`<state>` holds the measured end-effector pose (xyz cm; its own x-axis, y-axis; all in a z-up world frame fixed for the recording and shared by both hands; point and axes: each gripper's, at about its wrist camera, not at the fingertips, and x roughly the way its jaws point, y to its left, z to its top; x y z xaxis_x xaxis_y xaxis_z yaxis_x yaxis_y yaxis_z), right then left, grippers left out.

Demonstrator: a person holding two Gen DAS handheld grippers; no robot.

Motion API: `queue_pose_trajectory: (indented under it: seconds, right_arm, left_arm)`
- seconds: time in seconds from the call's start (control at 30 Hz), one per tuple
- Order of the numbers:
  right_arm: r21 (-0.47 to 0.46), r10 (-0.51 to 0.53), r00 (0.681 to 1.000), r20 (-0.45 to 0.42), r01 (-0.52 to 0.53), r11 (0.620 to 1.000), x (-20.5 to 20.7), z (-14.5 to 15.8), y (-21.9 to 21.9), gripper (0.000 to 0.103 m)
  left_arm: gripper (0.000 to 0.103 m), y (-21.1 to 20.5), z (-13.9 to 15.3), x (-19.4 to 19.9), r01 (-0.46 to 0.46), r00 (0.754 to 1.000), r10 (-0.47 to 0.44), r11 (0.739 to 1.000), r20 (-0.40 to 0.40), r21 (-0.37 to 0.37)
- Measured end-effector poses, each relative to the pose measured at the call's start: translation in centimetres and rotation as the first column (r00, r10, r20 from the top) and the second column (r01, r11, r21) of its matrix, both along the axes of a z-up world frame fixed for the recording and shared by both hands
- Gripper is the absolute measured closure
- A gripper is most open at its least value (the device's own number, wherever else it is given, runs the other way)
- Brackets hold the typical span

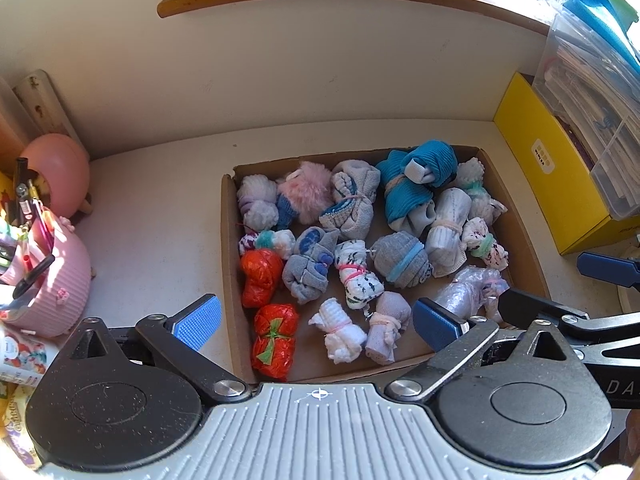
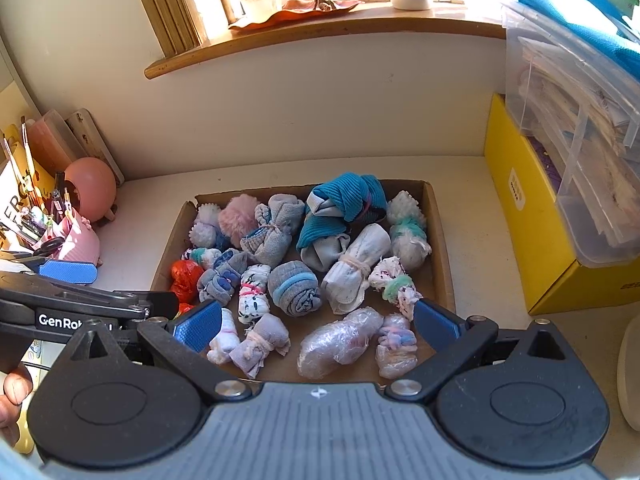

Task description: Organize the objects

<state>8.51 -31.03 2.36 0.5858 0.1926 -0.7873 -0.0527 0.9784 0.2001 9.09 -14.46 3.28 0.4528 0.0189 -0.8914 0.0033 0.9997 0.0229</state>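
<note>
A shallow cardboard tray (image 1: 229, 240) (image 2: 442, 248) on the white desk holds several rolled, banded bundles: a teal one (image 1: 416, 184) (image 2: 344, 204), a pink fluffy one (image 1: 306, 194) (image 2: 238, 216), a grey one with a blue band (image 1: 402, 258) (image 2: 294, 286), two red ones (image 1: 260, 276), and a clear plastic one (image 2: 340, 342). My left gripper (image 1: 316, 326) hovers open over the tray's near left side with nothing between its fingers. My right gripper (image 2: 316, 326) is open too, above the near edge, empty. Each gripper shows in the other's view.
A pink ribbed pen holder (image 1: 60, 284) and a pink round object (image 1: 60, 168) stand at the left. A yellow box (image 1: 552, 184) under a clear drawer unit (image 2: 572, 140) lines the right side. A wooden windowsill (image 2: 320, 36) juts out above the back wall.
</note>
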Motion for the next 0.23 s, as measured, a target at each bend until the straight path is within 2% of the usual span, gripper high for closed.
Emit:
queue_pose_trajectory:
  seconds: [0.23]
  right_arm:
    - [-0.005, -0.005, 1.000, 0.007, 0.005, 1.000, -0.20, 0.19, 0.00, 0.001]
  left_arm:
    - [0.001, -0.47, 0.14, 0.47, -0.009, 1.000, 0.009, 1.000, 0.000, -0.003]
